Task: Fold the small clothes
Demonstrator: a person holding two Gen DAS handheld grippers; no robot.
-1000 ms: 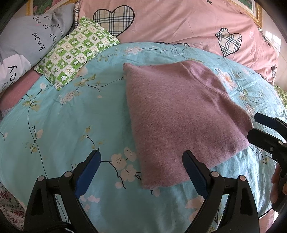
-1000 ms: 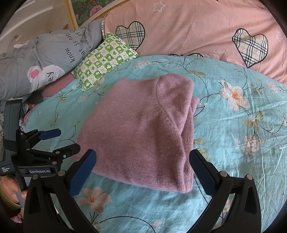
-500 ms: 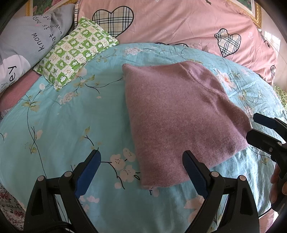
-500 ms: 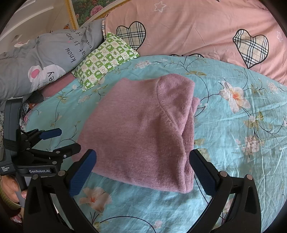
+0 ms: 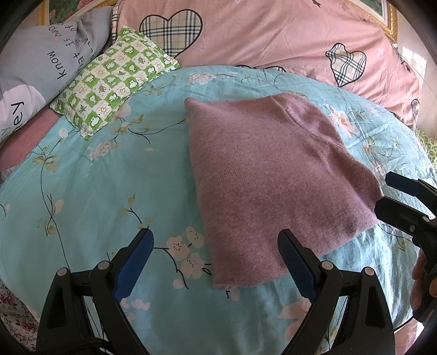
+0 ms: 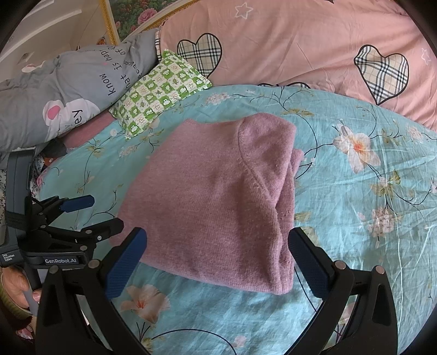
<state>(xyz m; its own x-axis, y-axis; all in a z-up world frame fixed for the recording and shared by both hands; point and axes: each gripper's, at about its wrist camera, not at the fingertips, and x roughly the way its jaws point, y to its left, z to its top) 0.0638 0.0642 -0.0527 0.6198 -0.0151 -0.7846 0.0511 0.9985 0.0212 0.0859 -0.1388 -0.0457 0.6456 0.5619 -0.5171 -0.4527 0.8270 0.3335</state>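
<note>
Lying folded on a turquoise floral bedsheet (image 5: 95,191), a mauve knitted sweater (image 5: 273,177) sits between two grippers; the left gripper (image 5: 215,254) and right gripper (image 6: 218,251) hover spread wide, holding nothing.

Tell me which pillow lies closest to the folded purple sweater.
The green checked pillow; the grey lettered pillow lies beyond it, farther from the sweater.

My view is mostly bed: teal floral sheet (image 5: 95,191) across the middle, pink quilt (image 5: 273,41) with plaid hearts behind it. Green checked pillow (image 5: 109,79) and grey lettered pillow (image 6: 68,90) sit at the left (touching each other). Gilt frame (image 6: 109,24) and pale wall beyond. Daylight enters far right, window (image 5: 413,58) barely visible.
</note>
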